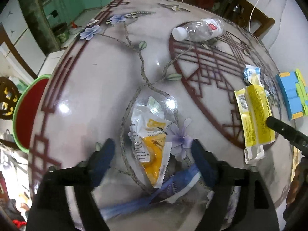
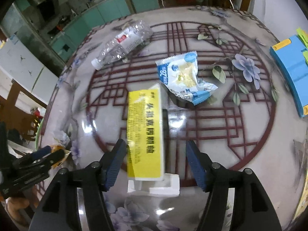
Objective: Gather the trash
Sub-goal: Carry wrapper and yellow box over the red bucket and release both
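Left gripper (image 1: 153,158) fingers wide around orange wrapper (image 1: 154,150), empty; right gripper (image 2: 156,161) open astride yellow box (image 2: 144,132); could slide off shiny table (image 1: 96,88).

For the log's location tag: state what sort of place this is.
Most likely a home dining area beside a kitchen. The trash lies on a glossy table printed with flowers, a wooden chair stands at its far side, and green kitchen cabinets show beyond it.

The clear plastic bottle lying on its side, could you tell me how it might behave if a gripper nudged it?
The plastic bottle looks empty, so probably light. Lying on the glossy table, it would likely roll or skid away. Its thin crinkled walls may dent under a squeeze.
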Demonstrator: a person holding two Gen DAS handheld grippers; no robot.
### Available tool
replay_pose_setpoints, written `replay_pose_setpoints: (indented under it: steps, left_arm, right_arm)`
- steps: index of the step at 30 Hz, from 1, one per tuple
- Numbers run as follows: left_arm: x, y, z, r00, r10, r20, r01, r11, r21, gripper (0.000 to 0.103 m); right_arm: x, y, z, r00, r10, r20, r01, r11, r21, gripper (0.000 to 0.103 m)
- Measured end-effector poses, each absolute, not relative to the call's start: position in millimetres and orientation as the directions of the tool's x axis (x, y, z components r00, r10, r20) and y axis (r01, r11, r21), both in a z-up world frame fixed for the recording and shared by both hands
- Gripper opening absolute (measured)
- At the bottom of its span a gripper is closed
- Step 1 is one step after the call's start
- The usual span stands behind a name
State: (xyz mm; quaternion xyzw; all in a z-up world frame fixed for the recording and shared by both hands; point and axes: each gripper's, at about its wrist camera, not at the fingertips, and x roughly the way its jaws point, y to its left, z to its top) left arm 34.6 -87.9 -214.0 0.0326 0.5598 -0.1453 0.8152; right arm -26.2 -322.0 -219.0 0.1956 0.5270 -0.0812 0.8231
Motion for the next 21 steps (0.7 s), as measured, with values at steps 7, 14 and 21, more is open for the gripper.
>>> replay_pose_setpoints:
  steps: [7, 14, 21]
  left_arm:
    - [35.5, -73.3, -218.9, 0.315, -0.2, -0.928, 0.189, 0.971, -0.145, 0.085]
    - [49.1, -71.8, -234.0, 0.259, -0.22, -0.941, 0.169, 0.969, -0.18, 0.042]
    - [43.4, -67.8, -216.8, 0.282, -0.255, -0.925, 0.182, 0.961, -0.209, 0.028]
  right_arm:
    - [-13.2, -314.9, -232.7, 0.352, 0.045, -0.935, 0.325, 0.931, 0.167, 0.064]
    - [-18.0, -315.9, -240.7, 0.375, 0.121, -0.919, 0.336, 0.906, 0.256, 0.037]
    - [-25.2, -315.9, -202.2, 0.482, 0.104, -0.87, 0.321, 0.903, 0.286, 0.037]
